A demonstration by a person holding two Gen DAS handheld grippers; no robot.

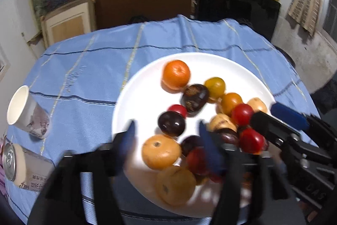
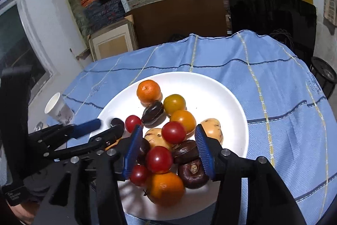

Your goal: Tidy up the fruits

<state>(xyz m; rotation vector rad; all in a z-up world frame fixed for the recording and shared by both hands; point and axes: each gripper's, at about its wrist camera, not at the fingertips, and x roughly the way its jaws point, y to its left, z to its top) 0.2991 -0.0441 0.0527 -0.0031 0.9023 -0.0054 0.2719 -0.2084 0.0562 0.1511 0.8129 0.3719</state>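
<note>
A white plate [image 1: 134, 102] [image 2: 221, 94] on a blue checked cloth holds several fruits: oranges [image 1: 176, 74] [image 2: 148, 91], red tomatoes [image 1: 242, 114] [image 2: 173, 132], dark chestnuts [image 1: 194, 98] [image 2: 152, 112], yellow tomatoes [image 2: 174, 104] and pale potatoes [image 2: 211, 130]. My left gripper [image 1: 166, 138] is open over the plate's near left part, above an orange [image 1: 161, 151] and dark fruit. My right gripper [image 2: 166, 147] is open, its blue pads either side of a red tomato [image 2: 159, 159] in the pile. It also shows in the left wrist view [image 1: 271, 115].
A white paper cup [image 1: 27, 113] [image 2: 58, 110] lies on the cloth left of the plate. A drink can [image 1: 19, 166] lies near the table's left edge. Shelves with stacked boards, a brown panel and a black panel stand behind the table.
</note>
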